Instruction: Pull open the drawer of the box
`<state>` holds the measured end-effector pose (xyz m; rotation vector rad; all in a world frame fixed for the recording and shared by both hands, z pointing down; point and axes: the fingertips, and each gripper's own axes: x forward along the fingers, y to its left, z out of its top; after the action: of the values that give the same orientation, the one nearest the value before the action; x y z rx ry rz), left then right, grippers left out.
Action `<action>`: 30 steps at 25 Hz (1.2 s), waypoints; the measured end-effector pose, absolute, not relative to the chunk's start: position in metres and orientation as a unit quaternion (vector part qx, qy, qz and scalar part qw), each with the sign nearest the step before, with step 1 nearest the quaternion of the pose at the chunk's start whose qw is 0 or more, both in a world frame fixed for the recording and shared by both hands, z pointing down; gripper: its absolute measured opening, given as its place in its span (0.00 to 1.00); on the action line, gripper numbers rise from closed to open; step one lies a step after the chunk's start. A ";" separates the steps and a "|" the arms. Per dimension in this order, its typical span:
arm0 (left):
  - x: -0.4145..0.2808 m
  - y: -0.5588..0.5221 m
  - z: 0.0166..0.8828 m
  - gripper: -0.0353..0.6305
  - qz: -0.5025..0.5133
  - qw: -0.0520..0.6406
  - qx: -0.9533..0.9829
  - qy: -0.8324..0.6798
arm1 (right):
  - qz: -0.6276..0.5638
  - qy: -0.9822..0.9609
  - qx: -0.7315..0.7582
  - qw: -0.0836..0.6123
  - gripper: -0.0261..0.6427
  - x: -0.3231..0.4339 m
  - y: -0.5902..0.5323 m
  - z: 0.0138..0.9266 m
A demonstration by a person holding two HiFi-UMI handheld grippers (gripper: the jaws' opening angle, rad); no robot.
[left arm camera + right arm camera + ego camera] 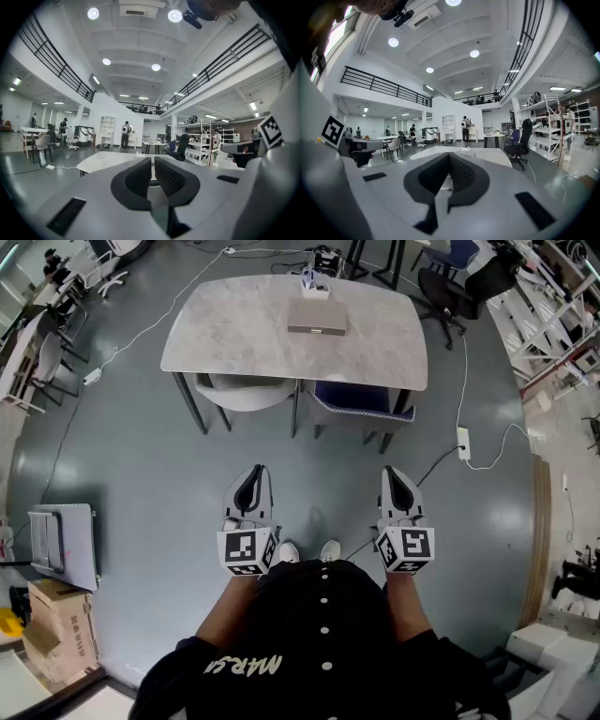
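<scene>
Presently, flat rectangular box (317, 318) on marbled counter (234, 334), drawer indistinct; left gripper (253, 471) and right gripper (392, 472) closed, well away.

A low, flat, rectangular box of grey-brown material (317, 317) lay on the pale grey, marble-patterned table with rounded corners (234, 334). It sat towards the table's far edge, a little to the right of the tabletop's middle, its long sides parallel to that edge. Its top was plain and level. The side facing the table's near edge showed as a darker strip, flush with the body, with nothing pulled out.
</scene>
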<state>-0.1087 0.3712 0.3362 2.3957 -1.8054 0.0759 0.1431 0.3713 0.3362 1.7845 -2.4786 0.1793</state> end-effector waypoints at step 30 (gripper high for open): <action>-0.143 0.366 0.344 0.10 0.006 0.054 0.820 -0.569 | 0.047 -0.802 0.595 0.022 0.04 0.092 0.376 0.343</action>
<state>-0.1433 0.3663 0.3440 2.4920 -1.7290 0.0174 0.0924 0.3757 0.3426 1.8430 -2.4843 0.1459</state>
